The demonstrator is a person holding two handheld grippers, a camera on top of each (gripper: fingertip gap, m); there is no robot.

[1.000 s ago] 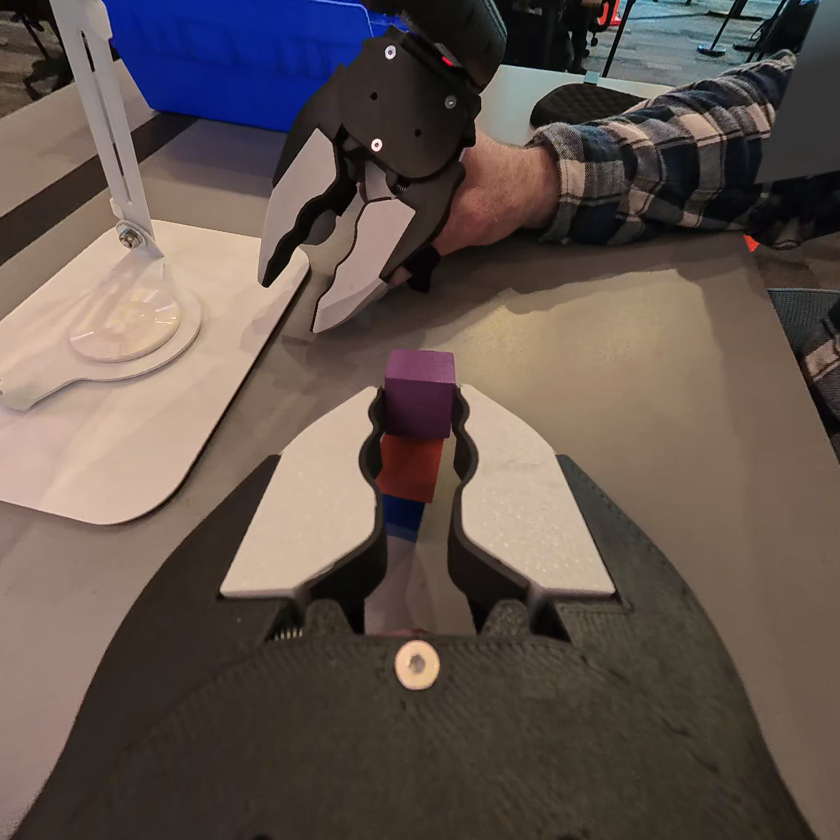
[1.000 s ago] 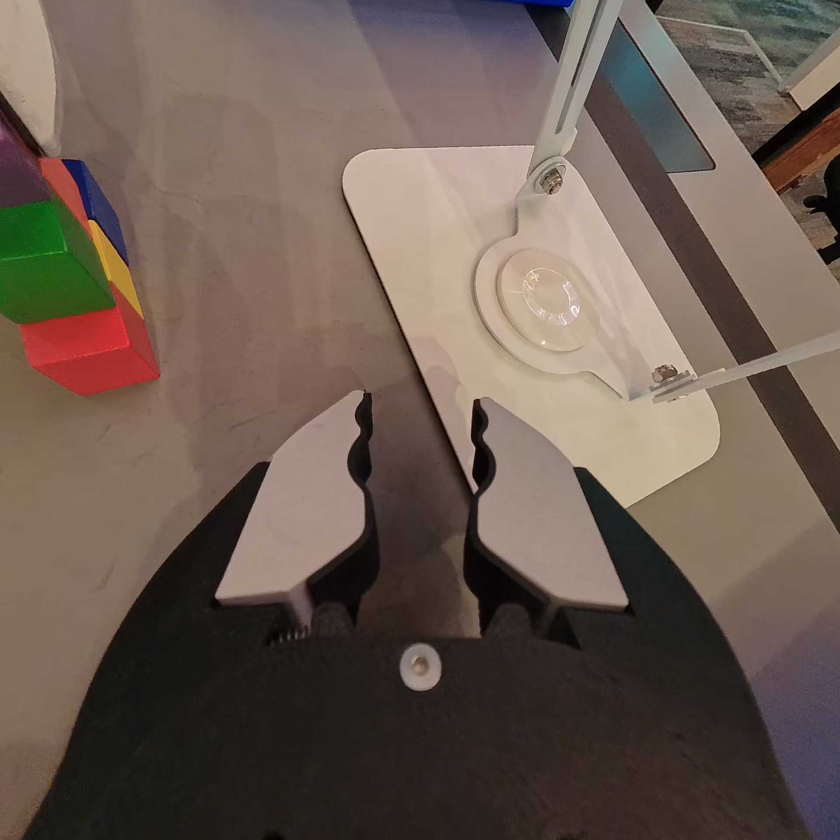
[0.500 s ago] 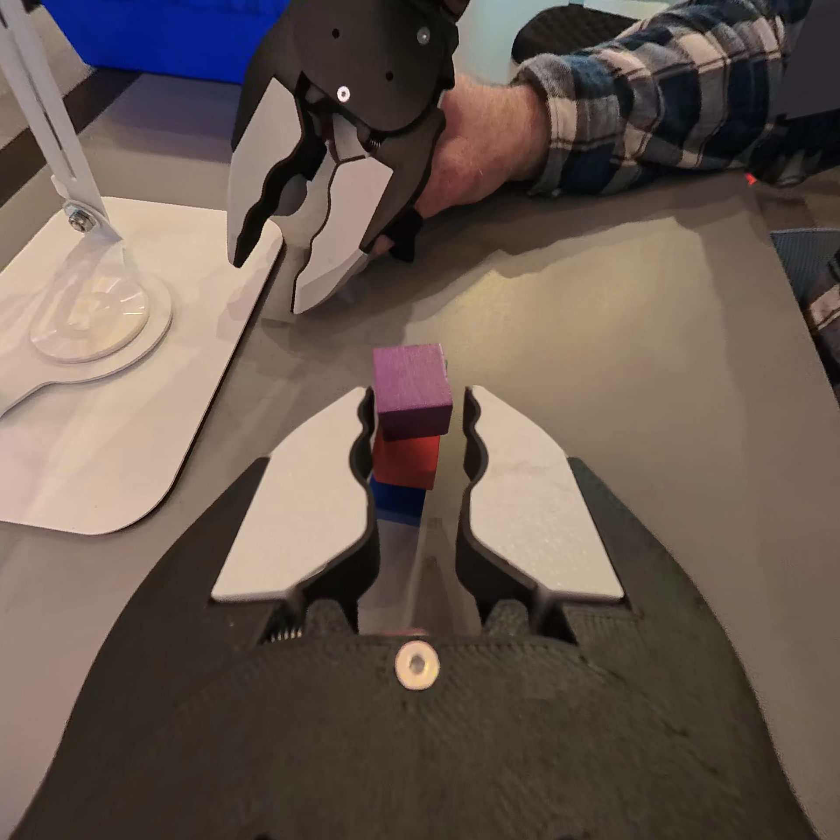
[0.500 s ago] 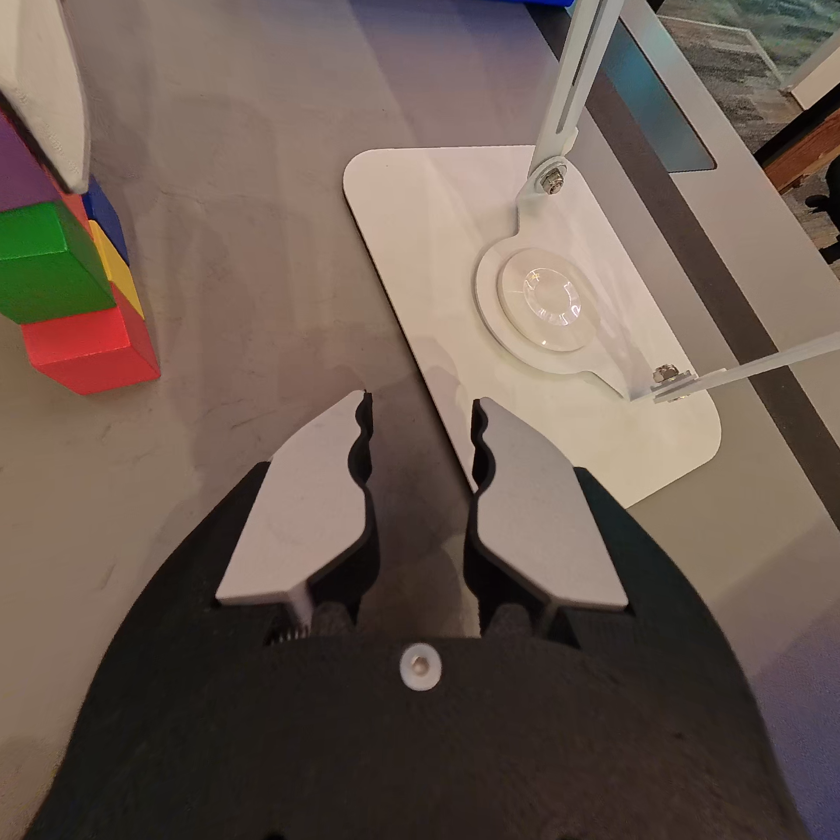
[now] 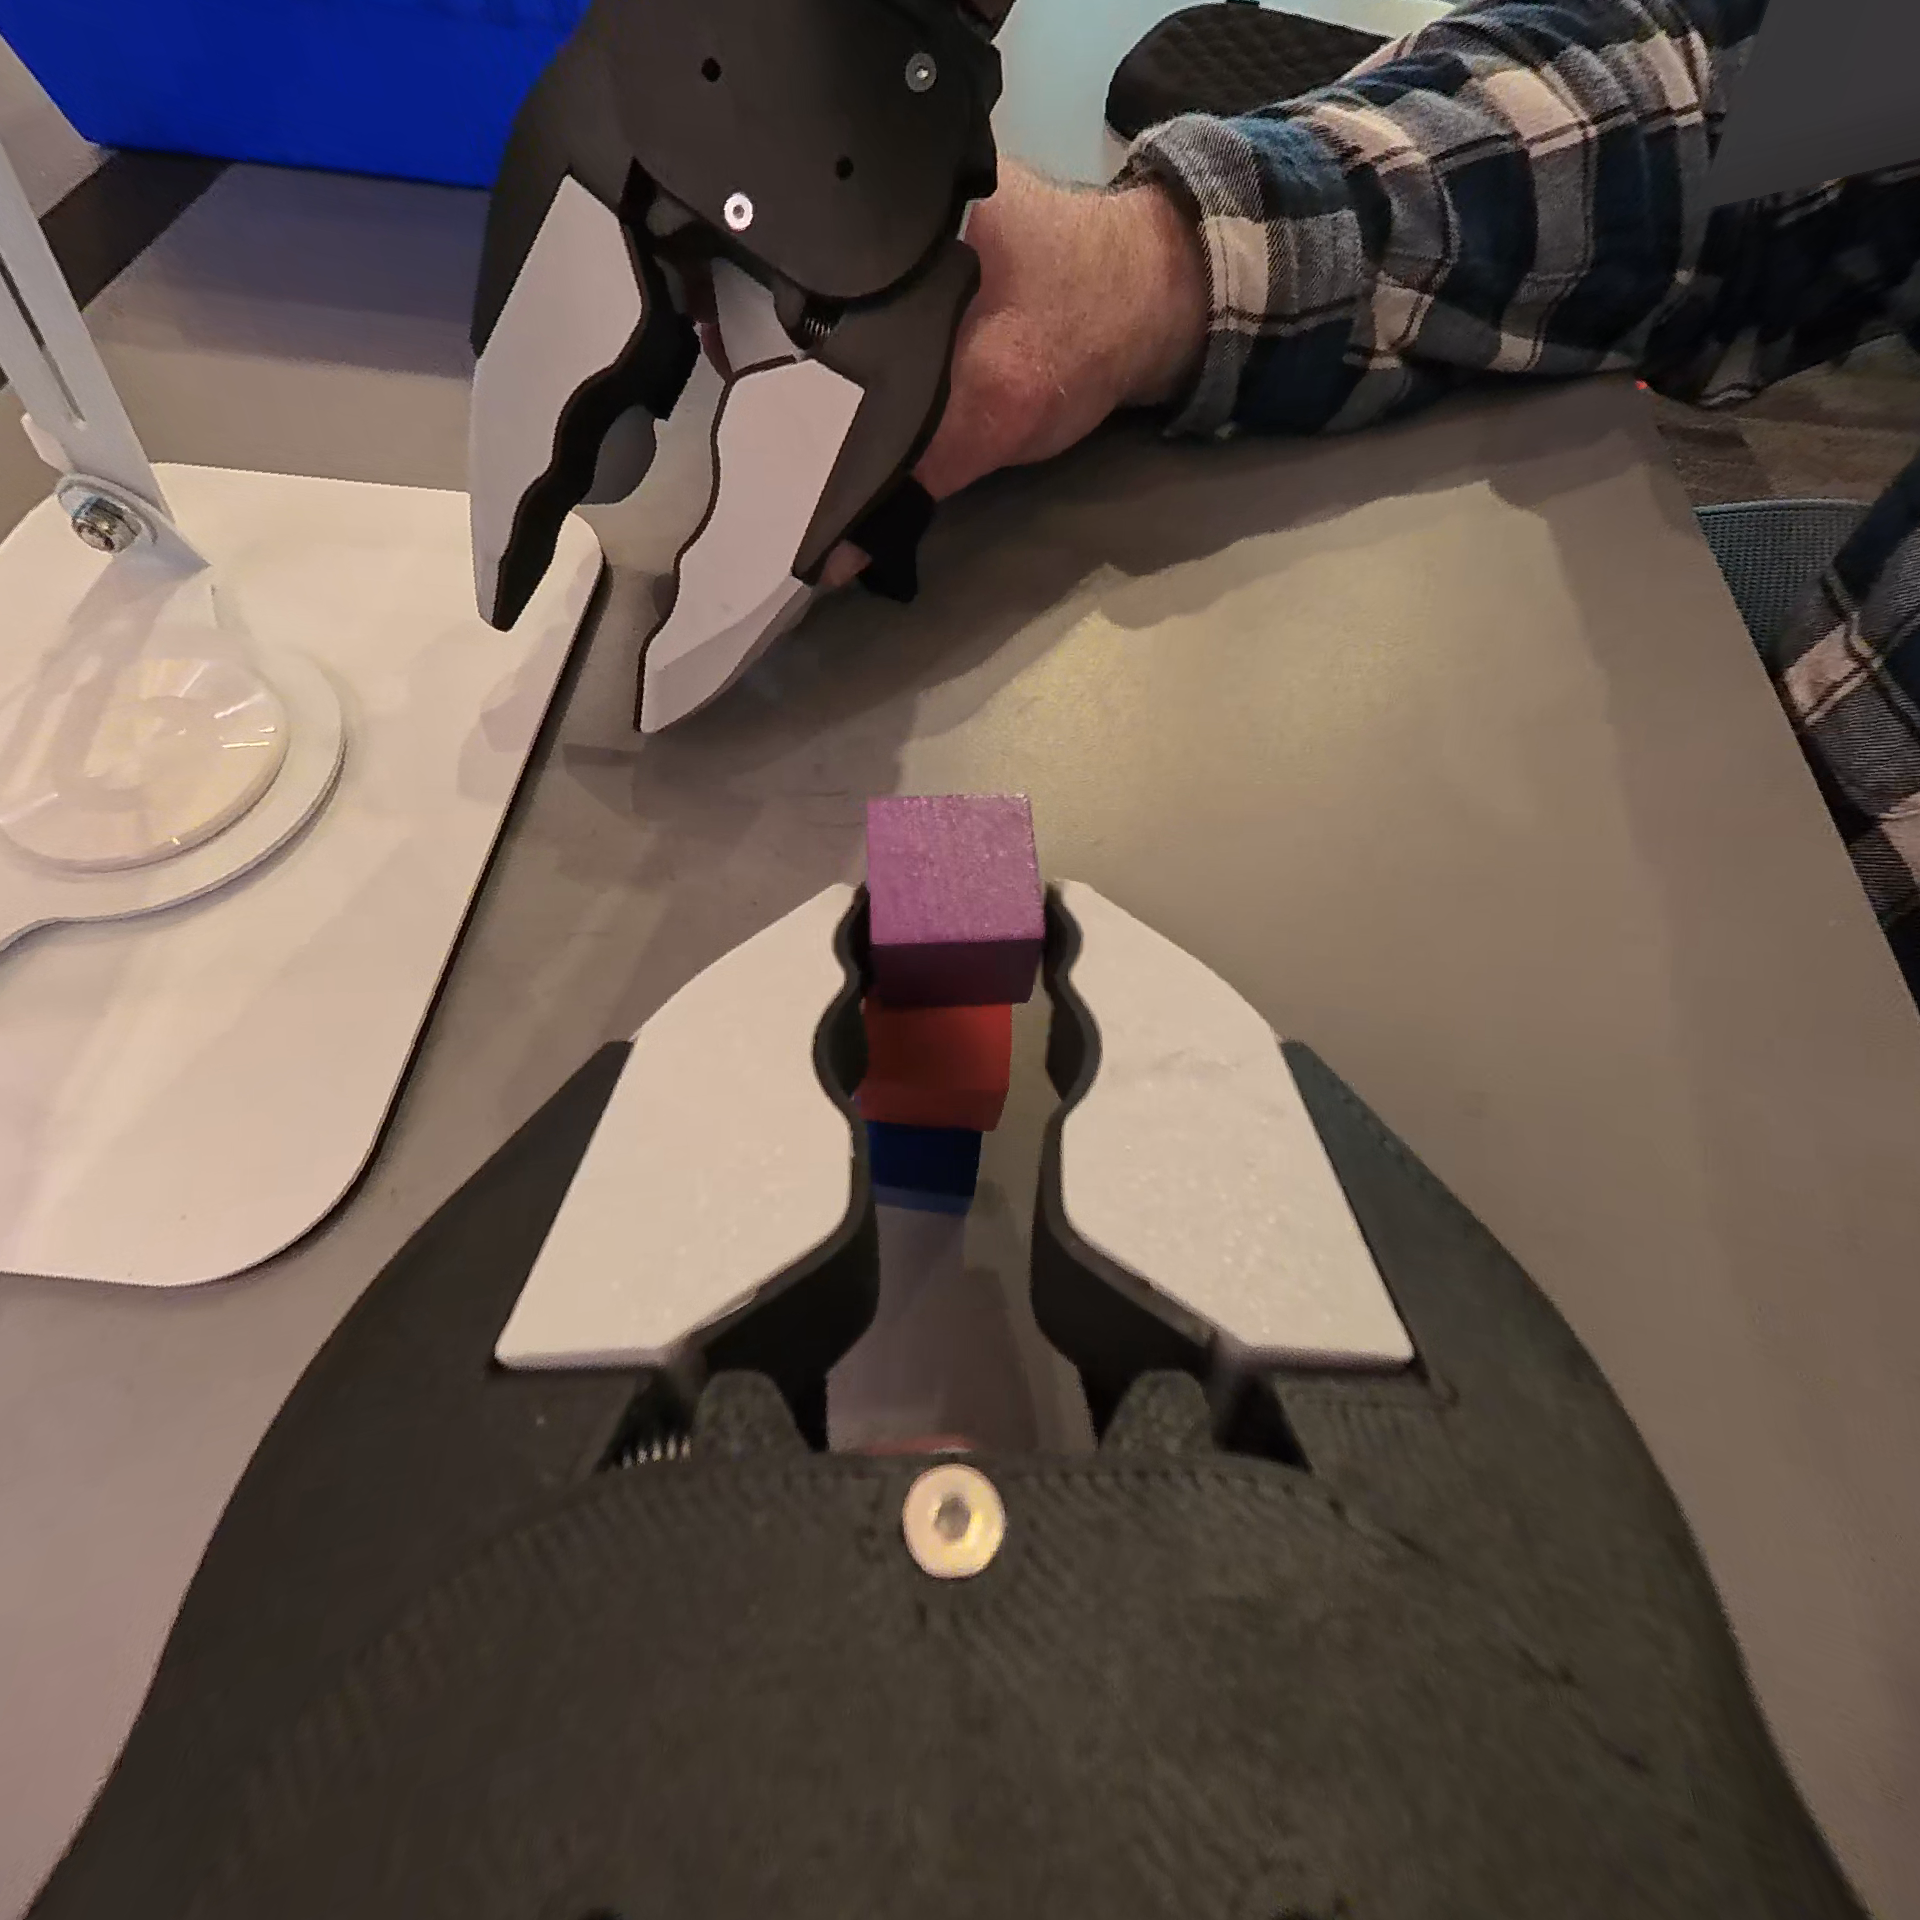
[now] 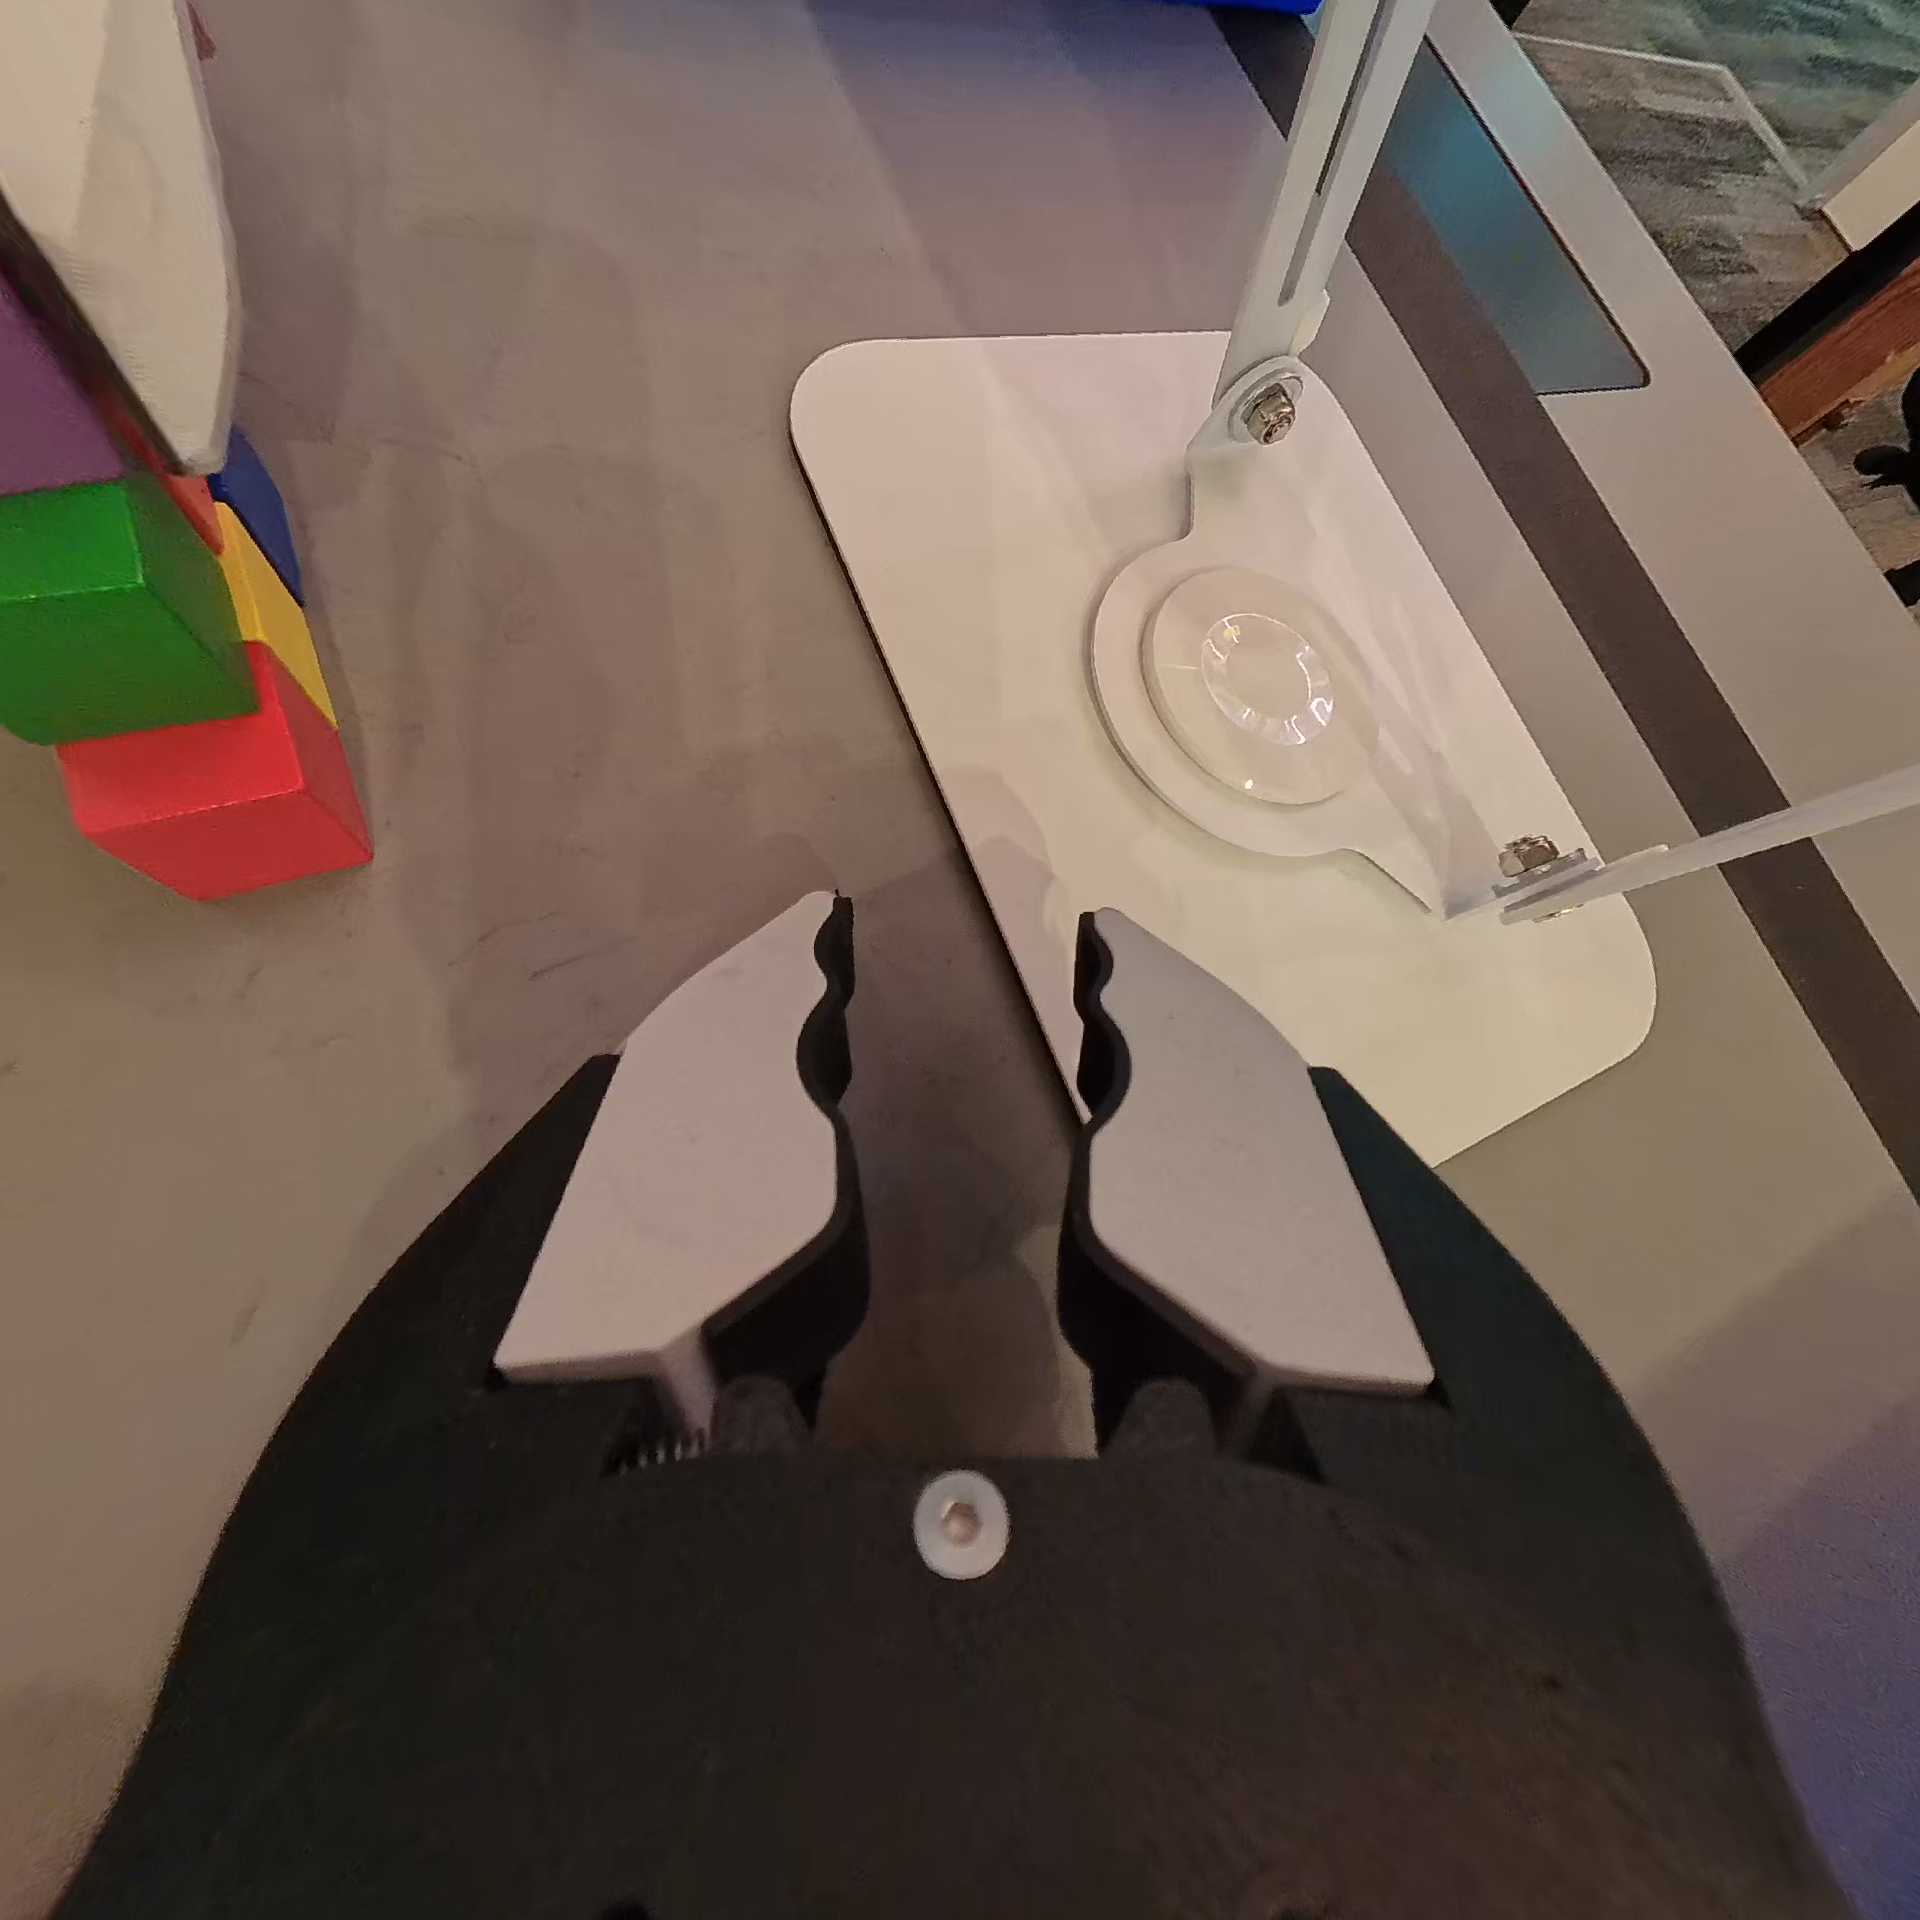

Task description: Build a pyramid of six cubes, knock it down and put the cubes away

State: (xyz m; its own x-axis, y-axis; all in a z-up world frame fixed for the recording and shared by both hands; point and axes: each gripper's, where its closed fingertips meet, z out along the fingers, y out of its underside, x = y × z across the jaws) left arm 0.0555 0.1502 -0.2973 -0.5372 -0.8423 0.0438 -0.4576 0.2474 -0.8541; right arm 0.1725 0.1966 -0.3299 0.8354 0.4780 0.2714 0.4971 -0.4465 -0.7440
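Small purple painted wooden cube (image 5: 951, 894) atop pyramid: light, rigid, smooth faces. Left gripper (image 5: 954, 940) straddles it, contact unclear; grip flat sides. Right gripper (image 6: 964, 940) open, empty.

— Are you seeing any writing, numbers or brand marks anywhere?

— No, nothing readable is showing. The cubes' faces are looking plain, and the white base plate (image 6: 1049, 499) and the tabletop (image 5: 1351, 727) are carrying no lettering.

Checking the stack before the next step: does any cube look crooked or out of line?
Mostly tidy. The purple cube on top sits slightly off-centre from the red cube beneath it, overhanging it a little.
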